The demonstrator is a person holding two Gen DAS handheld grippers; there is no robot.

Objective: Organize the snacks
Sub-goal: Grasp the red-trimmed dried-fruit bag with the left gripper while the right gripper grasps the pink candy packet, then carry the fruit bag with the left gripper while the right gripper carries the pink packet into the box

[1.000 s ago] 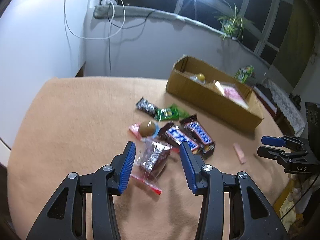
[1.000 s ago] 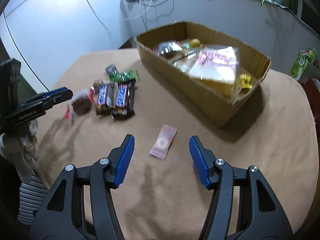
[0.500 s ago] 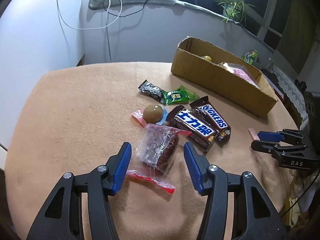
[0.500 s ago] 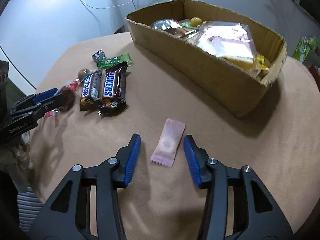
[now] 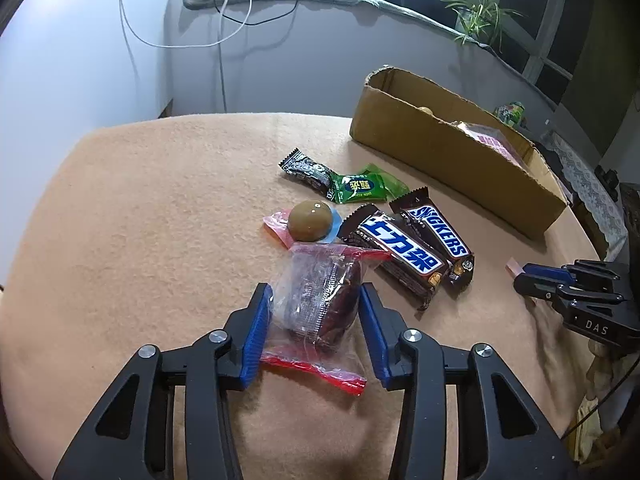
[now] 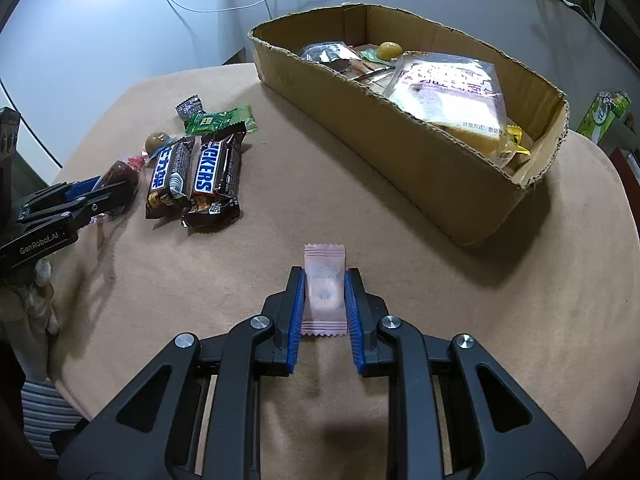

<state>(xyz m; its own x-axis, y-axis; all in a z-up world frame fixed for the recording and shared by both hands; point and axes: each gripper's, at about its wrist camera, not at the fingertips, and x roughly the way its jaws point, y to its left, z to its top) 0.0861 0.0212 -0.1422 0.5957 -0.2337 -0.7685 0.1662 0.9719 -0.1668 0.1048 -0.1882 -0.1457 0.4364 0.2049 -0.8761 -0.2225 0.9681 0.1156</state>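
A clear red-edged bag with a dark snack (image 5: 320,312) lies on the tan table. My left gripper (image 5: 315,294) straddles it, jaws closing, both blue pads touching the bag's sides. From the right wrist view the left gripper (image 6: 92,192) shows at the far left. A small pink candy packet (image 6: 324,256) sits between the pads of my right gripper (image 6: 324,276), which is shut on it on the cloth. The right gripper (image 5: 536,276) also shows at the right edge of the left wrist view. The open cardboard box (image 6: 400,140) holds several snacks.
Two Snickers bars (image 5: 424,244), a brown ball-shaped sweet (image 5: 310,220), a green packet (image 5: 360,188) and a black packet (image 5: 306,168) lie beyond the bag. The box (image 5: 440,156) stands at the back right. A green carton (image 6: 604,116) is off the table behind it.
Both grippers came down toward the table and narrowed. The left pads now touch the clear bag. The right jaws closed onto the pink packet.
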